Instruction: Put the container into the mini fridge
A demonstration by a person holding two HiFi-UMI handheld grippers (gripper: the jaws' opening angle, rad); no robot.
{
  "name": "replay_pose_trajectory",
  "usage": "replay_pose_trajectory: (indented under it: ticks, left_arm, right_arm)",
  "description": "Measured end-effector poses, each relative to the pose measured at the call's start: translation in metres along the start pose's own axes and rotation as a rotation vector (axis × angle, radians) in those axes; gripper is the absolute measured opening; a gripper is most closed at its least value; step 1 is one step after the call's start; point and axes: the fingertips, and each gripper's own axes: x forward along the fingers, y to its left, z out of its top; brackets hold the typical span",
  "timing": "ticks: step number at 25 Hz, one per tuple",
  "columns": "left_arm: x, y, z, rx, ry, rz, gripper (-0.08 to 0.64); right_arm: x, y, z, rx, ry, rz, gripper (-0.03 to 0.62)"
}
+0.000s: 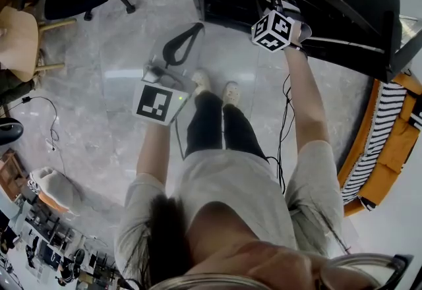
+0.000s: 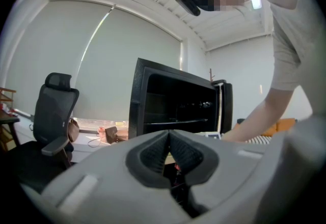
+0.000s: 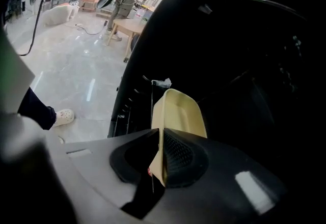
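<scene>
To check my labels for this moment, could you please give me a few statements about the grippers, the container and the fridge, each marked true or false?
1. The right gripper is shut on the edge of a pale yellow container. True.
2. The left gripper grips the fridge door. False: its jaws are together on nothing, and it hangs apart from the fridge.
3. The black mini fridge stands open. True.
4. The container lies on the floor. False: it is off the floor, held by the right gripper at the fridge's dark opening.
5. A black office chair stands in the room. True.
</scene>
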Motion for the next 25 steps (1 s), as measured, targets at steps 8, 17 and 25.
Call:
replay_pose_trajectory:
  ticks: [8, 17, 25]
  left_arm:
    - [0.001, 0.003, -0.003, -0.002, 0.006, 0.006, 0.002]
    - [0.001, 0.009, -0.006, -0.006, 0.013, 0.010, 0.002]
    - [0.000, 0.008, -0.006, -0.005, 0.017, 0.015, 0.002]
  right_arm:
    - [0.007, -0.011, -0.005, -0.019, 0.016, -0.013, 0.021]
    - [0.011, -0.014, -0.004, -0.028, 0.004, -0.004, 0.021]
    - [0.007, -0.017, -0.004, -0.006, -0.003, -0.011, 0.032]
